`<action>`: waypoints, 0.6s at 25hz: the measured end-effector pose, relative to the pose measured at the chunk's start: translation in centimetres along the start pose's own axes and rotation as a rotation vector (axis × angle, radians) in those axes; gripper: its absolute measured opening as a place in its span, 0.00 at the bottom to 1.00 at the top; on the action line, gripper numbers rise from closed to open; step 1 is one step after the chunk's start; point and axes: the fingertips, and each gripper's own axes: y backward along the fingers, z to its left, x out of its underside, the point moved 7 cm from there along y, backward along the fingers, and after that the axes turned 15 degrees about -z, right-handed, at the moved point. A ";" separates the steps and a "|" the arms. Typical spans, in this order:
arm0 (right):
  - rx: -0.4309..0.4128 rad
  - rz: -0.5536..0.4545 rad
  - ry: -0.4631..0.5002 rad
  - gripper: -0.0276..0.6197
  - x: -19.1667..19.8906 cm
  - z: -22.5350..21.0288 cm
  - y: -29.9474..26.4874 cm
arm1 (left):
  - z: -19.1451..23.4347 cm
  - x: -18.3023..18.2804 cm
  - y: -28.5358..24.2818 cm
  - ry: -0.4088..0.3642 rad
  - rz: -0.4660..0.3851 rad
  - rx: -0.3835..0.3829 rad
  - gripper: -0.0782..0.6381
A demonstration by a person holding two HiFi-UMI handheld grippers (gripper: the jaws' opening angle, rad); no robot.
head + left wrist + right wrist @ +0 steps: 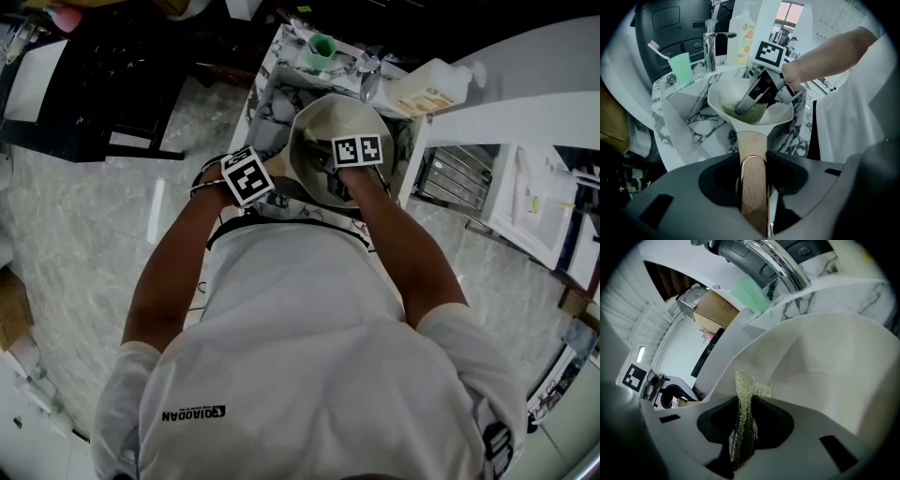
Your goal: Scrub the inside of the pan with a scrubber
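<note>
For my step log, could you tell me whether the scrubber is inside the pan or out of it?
Inside: the scrubber, pinched in the right tongs, rests against the pan wall.

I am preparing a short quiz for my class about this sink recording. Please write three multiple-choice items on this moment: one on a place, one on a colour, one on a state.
1. Where is the scrubber?
A. inside the pan
B. on a shelf
C. on the floor

2. What colour is the cup beside the tap?
A. green
B. red
C. black

3. In what state is the left gripper?
A. open and empty
B. shut on the pan's handle
C. shut on the scrubber

Answers:
1 A: the right gripper holds the scrubber against the pan's inner face.
2 A: the cup shows pale green in the left gripper view.
3 B: its fingers close on the wooden handle from both sides.
</note>
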 end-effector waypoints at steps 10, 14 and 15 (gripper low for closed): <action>0.172 -0.036 0.270 0.18 -3.6 -2.4 4.6 | 0.2 -0.6 0.7 -0.026 -0.002 -0.031 0.36; 0.306 -0.025 0.475 0.18 -5.3 -4.1 5.9 | 0.6 -1.1 1.0 -0.042 -0.009 -0.050 0.36; 0.345 -0.010 0.530 0.18 -5.6 -4.5 6.1 | 0.6 -1.1 1.0 -0.042 -0.009 -0.049 0.36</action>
